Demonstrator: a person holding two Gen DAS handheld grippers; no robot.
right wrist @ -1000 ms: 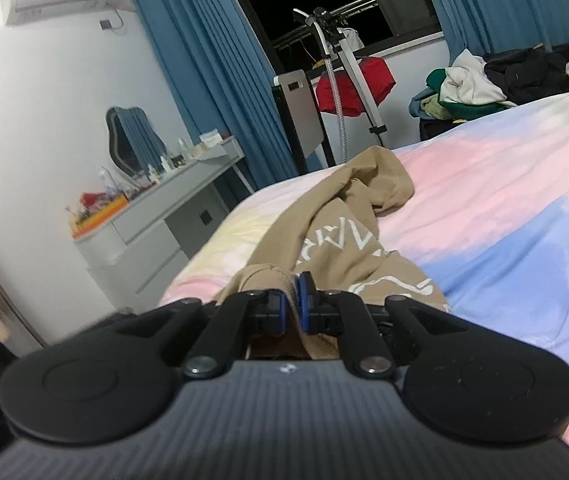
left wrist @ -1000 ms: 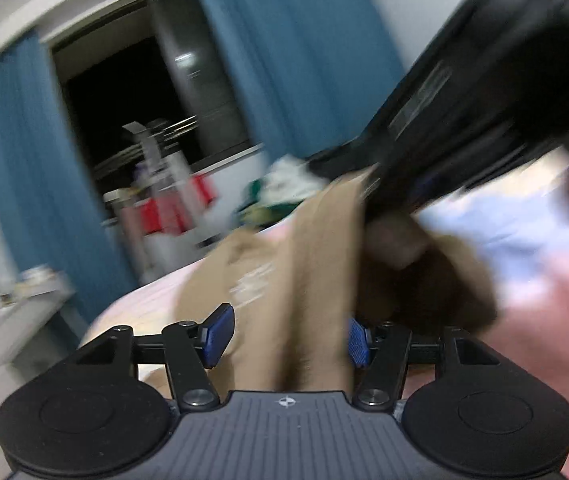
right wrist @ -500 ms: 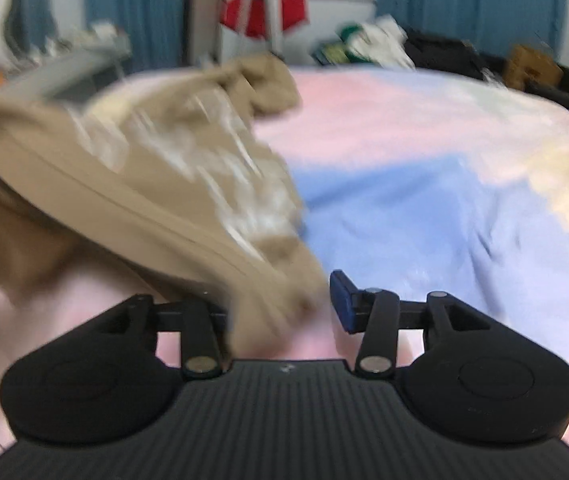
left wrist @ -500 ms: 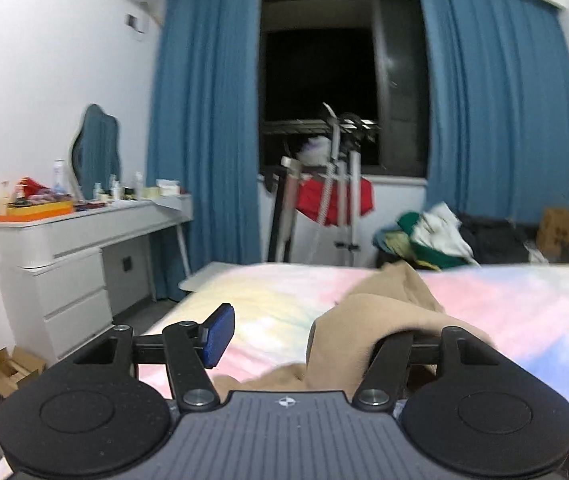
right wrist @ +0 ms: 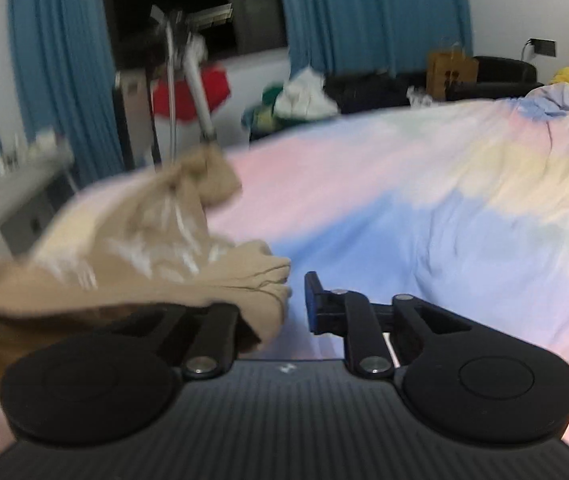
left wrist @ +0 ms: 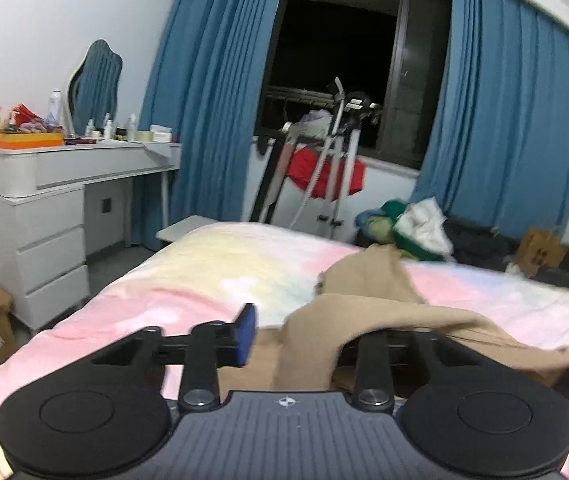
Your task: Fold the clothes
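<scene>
Left wrist: both tongs point slightly downward, apart, closing, tan garment between.

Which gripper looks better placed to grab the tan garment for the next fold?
Probably left: the left gripper has the tan garment hanging between its jaws, which have just been closing. The right gripper, also closing, has only a bunched edge poking between its jaws.

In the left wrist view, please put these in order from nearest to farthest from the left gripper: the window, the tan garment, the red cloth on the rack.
1. Tan garment: on the bed, draped over the right finger of the left gripper.
2. Red cloth: on the rack beyond the bed's far edge, middle of the view.
3. Window: behind the rack, between the curtains.
</scene>
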